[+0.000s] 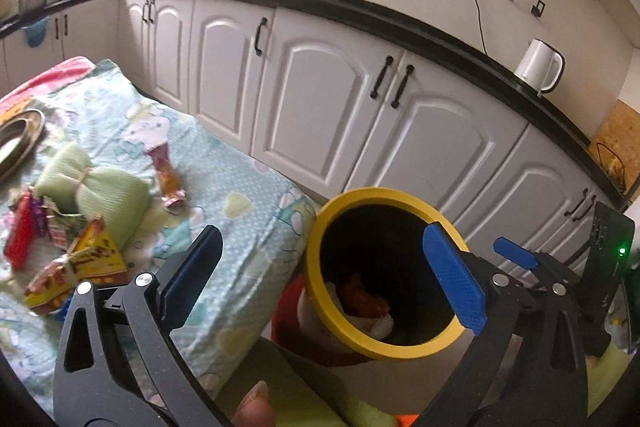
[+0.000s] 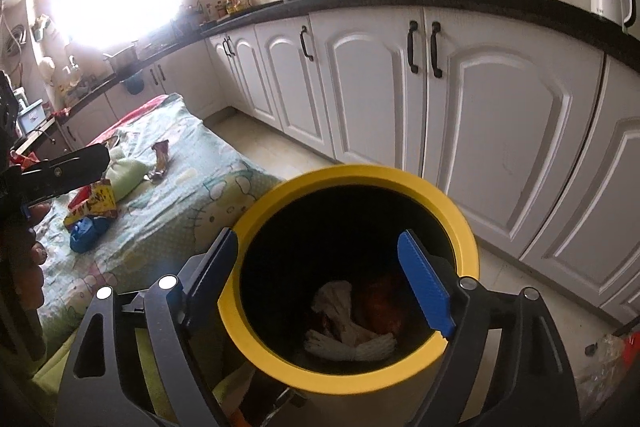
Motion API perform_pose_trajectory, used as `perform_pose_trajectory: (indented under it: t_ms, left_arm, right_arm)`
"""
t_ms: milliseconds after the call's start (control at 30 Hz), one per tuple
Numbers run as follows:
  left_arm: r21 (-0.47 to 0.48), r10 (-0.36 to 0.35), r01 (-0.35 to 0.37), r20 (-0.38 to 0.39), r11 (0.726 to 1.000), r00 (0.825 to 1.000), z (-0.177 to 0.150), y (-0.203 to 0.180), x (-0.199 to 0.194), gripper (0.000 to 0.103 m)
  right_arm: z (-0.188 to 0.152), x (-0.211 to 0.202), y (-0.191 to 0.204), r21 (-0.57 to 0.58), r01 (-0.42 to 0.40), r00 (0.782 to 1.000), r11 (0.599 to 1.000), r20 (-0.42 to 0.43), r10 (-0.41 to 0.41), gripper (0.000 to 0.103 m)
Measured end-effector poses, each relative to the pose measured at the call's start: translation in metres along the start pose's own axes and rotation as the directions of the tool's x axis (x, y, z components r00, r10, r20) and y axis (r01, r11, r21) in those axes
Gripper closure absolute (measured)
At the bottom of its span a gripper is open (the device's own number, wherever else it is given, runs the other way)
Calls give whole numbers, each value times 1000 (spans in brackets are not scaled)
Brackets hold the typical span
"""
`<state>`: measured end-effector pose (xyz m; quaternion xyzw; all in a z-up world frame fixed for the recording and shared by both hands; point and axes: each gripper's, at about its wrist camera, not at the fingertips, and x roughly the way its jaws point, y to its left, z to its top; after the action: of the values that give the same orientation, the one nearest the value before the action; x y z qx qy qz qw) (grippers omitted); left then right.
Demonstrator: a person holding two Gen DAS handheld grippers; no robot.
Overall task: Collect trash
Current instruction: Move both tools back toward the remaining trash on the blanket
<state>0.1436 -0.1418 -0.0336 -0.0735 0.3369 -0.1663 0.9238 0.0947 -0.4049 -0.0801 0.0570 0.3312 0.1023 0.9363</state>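
Observation:
A black bin with a yellow rim (image 1: 320, 259) (image 2: 468, 251) stands beside the table; white and orange trash (image 2: 352, 327) lies at its bottom. My right gripper (image 2: 320, 287) is open and empty right above the bin mouth. My left gripper (image 1: 324, 275) is open and empty, its right finger over the bin rim, its left finger over the table's edge. The right gripper's blue fingertip (image 1: 514, 253) shows in the left wrist view. On the table lie an orange wrapper (image 1: 168, 179) (image 2: 160, 163), a yellow snack packet (image 1: 80, 267) (image 2: 98, 201), red wrappers (image 1: 20, 231) and a blue scrap (image 2: 86, 233).
The table has a pale green cartoon cloth (image 1: 224, 195) (image 2: 180, 211). A tied green cloth bundle (image 1: 100, 187) and a metal plate (image 1: 16, 139) lie on it. White cabinets (image 1: 320, 99) under a black counter with a white kettle (image 1: 538, 65) run behind.

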Motion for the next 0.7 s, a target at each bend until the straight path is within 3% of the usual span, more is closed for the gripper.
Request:
perform_pose_trajectory:
  t_ms: [700]
  left_arm:
    - [-35,79,-76,125,997,989,4,33,-49,11]
  right_arm:
    - [20,-20,68,-174,-27,998,984,56,37,21]
